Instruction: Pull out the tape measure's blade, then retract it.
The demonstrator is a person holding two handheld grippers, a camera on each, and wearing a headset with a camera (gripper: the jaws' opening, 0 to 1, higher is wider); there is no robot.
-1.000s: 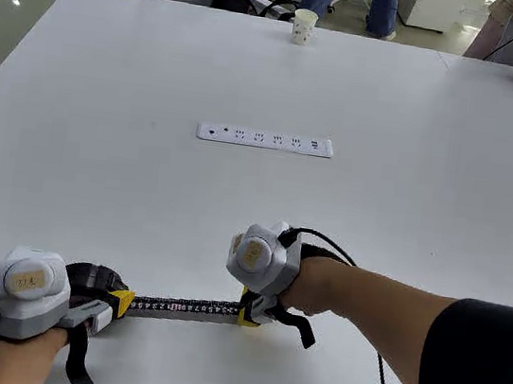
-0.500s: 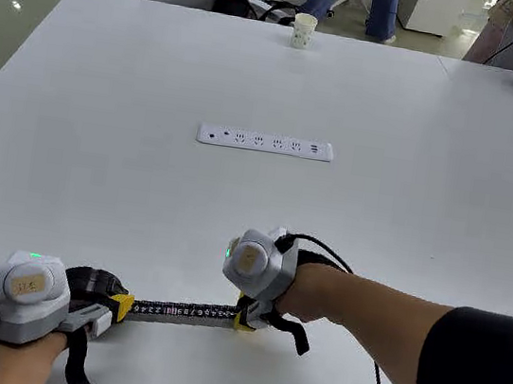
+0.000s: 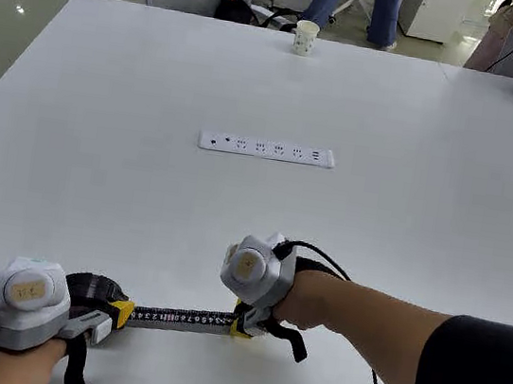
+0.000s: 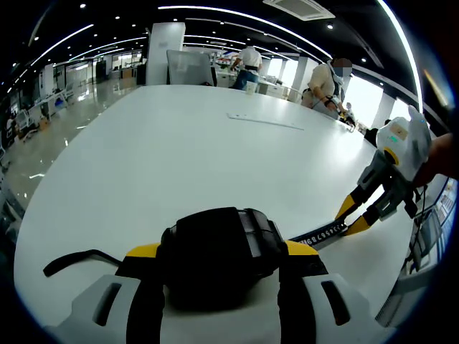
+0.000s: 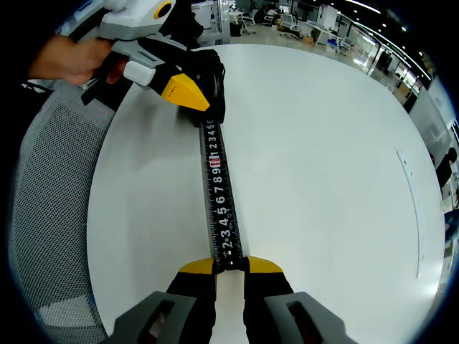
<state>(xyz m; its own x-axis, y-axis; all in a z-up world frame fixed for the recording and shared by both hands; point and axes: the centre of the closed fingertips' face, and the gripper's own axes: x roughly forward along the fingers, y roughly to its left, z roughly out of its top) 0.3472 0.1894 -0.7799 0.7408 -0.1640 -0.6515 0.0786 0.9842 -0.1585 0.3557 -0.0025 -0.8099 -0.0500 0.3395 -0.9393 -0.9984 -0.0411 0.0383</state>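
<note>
Low left in head view, left gripper point(image 4: 222, 252) clenched round tape measure case point(image 3: 92, 286), near table edge; right gripper point(image 5: 229, 266) pinched on end of blade point(image 5: 217, 186); short stretch of blade lies flat on white table point(image 3: 409, 194) between two grippers. Risk: thin blade slips from right jaws, spring whips it back into case; or pull goes off-line, case twists in left grip, blade kinks. Around: power strip point(image 3: 267, 149) well apart, mid-table; paper cup point(image 3: 305, 37) at far edge; nothing seems to block pull path.
</note>
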